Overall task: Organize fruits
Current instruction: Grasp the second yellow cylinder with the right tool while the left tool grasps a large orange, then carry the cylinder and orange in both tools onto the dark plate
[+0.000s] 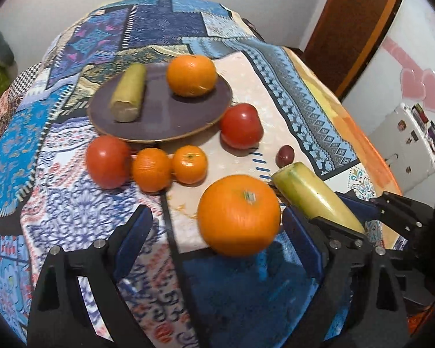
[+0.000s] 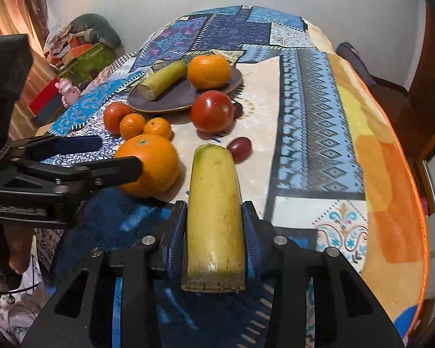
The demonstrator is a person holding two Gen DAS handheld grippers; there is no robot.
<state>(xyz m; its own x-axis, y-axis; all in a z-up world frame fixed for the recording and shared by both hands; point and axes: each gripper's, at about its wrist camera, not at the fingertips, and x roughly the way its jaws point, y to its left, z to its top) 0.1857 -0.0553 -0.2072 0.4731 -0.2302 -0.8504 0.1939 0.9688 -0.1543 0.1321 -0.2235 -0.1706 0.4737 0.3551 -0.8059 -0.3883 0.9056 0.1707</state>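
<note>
A dark plate holds a yellow-green stalk piece and an orange. My left gripper is open, its jaws on either side of a big orange on the cloth. My right gripper is shut on a second stalk piece and holds it above the table. Two tomatoes, two mandarins and a dark grape lie near the plate.
The table is covered by a patterned blue cloth with an orange edge on the right. A white fridge stands to the right. Clutter and boxes lie on the floor to the left.
</note>
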